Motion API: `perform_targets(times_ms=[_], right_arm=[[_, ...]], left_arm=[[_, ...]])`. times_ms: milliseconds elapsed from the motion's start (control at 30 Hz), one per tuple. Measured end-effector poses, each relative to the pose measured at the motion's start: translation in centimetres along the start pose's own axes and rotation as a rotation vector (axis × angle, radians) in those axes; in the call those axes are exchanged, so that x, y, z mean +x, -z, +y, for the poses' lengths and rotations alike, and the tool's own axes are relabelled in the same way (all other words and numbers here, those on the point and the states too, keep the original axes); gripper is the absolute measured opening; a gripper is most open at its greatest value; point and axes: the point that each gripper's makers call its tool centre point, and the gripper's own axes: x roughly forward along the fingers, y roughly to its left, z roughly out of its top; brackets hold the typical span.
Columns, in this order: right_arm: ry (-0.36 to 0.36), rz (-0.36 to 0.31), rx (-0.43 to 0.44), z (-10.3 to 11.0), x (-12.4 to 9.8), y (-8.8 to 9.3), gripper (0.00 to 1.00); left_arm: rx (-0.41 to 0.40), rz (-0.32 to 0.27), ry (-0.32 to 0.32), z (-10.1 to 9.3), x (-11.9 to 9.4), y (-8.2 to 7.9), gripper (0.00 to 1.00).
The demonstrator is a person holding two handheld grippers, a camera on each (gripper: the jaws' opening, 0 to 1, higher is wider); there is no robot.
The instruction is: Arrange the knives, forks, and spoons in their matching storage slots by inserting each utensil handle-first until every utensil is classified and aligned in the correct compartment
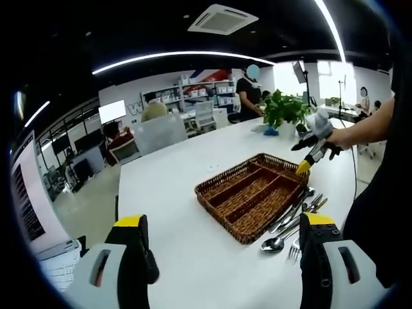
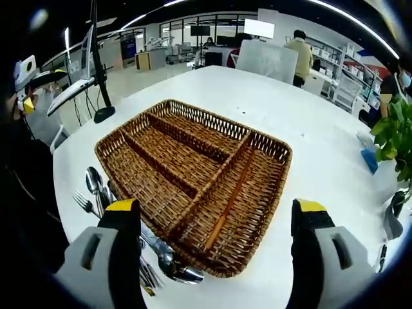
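Parted jaws above wicker tray (image 2: 193, 177), cutlery (image 2: 96, 190) beside.

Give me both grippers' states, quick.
Left gripper: open, holding nothing, above the table.
Right gripper: open, holding nothing, over the wicker tray.

Woven wicker tray (image 2: 193, 174); shiny metal cutlery (image 2: 164, 257)

Each gripper has two fat jaws, light grey low down, then black, with yellow tips. The left gripper (image 1: 222, 248) and right gripper (image 2: 215, 228) look the same. The person (image 1: 380, 193) wears dark clothes.
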Motion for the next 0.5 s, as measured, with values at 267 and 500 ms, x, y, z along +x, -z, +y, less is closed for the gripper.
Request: perform_targets(times_ms=[267, 500], right_arm=[[-0.058, -0.158, 0.045, -0.1, -2.5, -2.2, 1.00], [-0.009, -0.166, 0.074, -1.5, -5.0, -1.9, 1.00]], left_arm=[[-0.002, -0.011, 0.014, -0.8, 0.5, -0.4, 1.00], [-0.024, 0.004, 0.046, -1.8, 1.2, -0.2, 1.00]])
